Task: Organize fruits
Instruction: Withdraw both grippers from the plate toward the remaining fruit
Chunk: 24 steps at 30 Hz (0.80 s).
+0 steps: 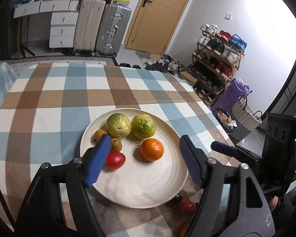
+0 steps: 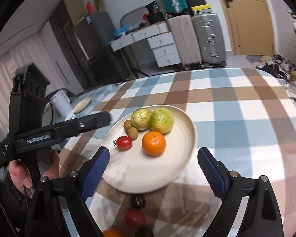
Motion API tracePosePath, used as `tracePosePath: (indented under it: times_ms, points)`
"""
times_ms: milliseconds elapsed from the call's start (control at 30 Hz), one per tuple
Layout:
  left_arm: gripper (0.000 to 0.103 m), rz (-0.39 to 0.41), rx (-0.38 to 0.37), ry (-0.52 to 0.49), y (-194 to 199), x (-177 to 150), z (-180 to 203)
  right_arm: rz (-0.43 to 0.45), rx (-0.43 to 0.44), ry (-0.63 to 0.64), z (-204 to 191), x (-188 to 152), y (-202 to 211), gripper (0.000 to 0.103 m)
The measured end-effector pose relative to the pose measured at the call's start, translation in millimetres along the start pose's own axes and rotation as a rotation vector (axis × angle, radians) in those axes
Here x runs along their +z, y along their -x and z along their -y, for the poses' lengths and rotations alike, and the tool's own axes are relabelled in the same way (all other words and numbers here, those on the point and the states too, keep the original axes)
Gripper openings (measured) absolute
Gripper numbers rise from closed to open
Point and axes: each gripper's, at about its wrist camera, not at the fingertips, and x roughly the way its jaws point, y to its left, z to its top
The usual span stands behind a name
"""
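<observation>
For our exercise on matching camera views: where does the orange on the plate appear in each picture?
Left wrist view: the orange sits right of centre on the plate.
Right wrist view: the orange is at centre, right of the red tomato.
Shared landmark: the two green fruits behind it.

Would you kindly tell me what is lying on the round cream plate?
The round cream plate holds two green-yellow fruits, one orange, one red tomato and two small brown fruits. Nothing there looks covered.

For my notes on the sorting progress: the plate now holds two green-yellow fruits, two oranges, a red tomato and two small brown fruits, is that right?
Not quite: the plate holds one orange, not two, as the right wrist view shows. The green-yellow fruits, red tomato and small brown fruits are as you say.
</observation>
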Motion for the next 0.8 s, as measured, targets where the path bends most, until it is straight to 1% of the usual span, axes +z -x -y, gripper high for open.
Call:
tracePosePath:
  times_ms: [100,267,333,467,533,567,600,633,800]
  points:
    - [0.081,0.016,0.010,-0.005,17,-8,8,0.035,-0.008,-0.024,1,-6,18,0.096]
    - [0.081,0.020,0.027,-0.014,39,-21,21,0.095,-0.020,-0.012,-7,-13,46,0.100]
    - [0.084,0.023,0.049,-0.018,48,-26,26,0.114,-0.026,-0.002,-12,-16,56,0.101]
    - [0.086,0.033,0.077,-0.018,65,-36,34,0.135,-0.027,-0.002,-20,-22,70,0.102]
    - [0.092,0.039,0.104,-0.019,73,-40,37,0.146,-0.031,0.002,-26,-26,77,0.102]
    - [0.094,0.045,0.108,-0.020,75,-41,38,0.152,-0.033,0.007,-29,-28,81,0.103]
    - [0.098,0.057,0.114,-0.021,82,-45,40,0.156,-0.034,0.010,-31,-29,83,0.103]
    - [0.101,0.067,0.118,-0.022,87,-47,42,0.164,-0.036,0.014,-34,-31,87,0.103]
    - [0.102,0.090,0.116,-0.038,108,-60,52,0.190,-0.046,0.019,-44,-41,103,0.103]
